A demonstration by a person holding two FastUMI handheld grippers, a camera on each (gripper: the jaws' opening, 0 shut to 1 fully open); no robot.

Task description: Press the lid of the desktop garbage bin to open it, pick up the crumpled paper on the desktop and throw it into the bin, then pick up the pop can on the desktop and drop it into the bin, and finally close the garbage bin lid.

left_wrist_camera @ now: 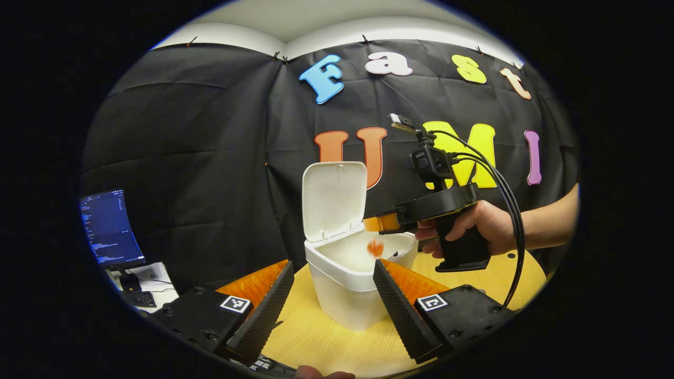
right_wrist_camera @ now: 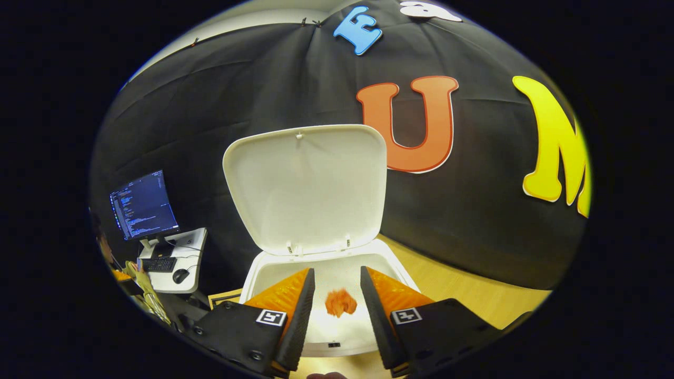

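Crumpled paper (right_wrist_camera: 340, 302) dropped inside the open garbage bin (left_wrist_camera: 342, 295), its lid (right_wrist_camera: 305, 187) upright.
Right gripper (right_wrist_camera: 337, 310) hovered over the bin on the wooden table (left_wrist_camera: 316, 337), jaws parted and empty; left gripper (left_wrist_camera: 329, 305) sat nearby, wide open, holding nothing.

bin (left_wrist_camera: 345, 287): smooth white plastic, faint sheen
lid (right_wrist_camera: 305, 187): same plastic, matt inside
paper (right_wrist_camera: 340, 302): orange, crumpled, blurred
bench (left_wrist_camera: 326, 337): pale wood grain, smooth, slight shine
wall (left_wrist_camera: 210, 158): black cloth, matt, creased
right gripper (left_wrist_camera: 380, 223): matt black plastic body
left gripper (left_wrist_camera: 329, 310): inner finger faces ribbed
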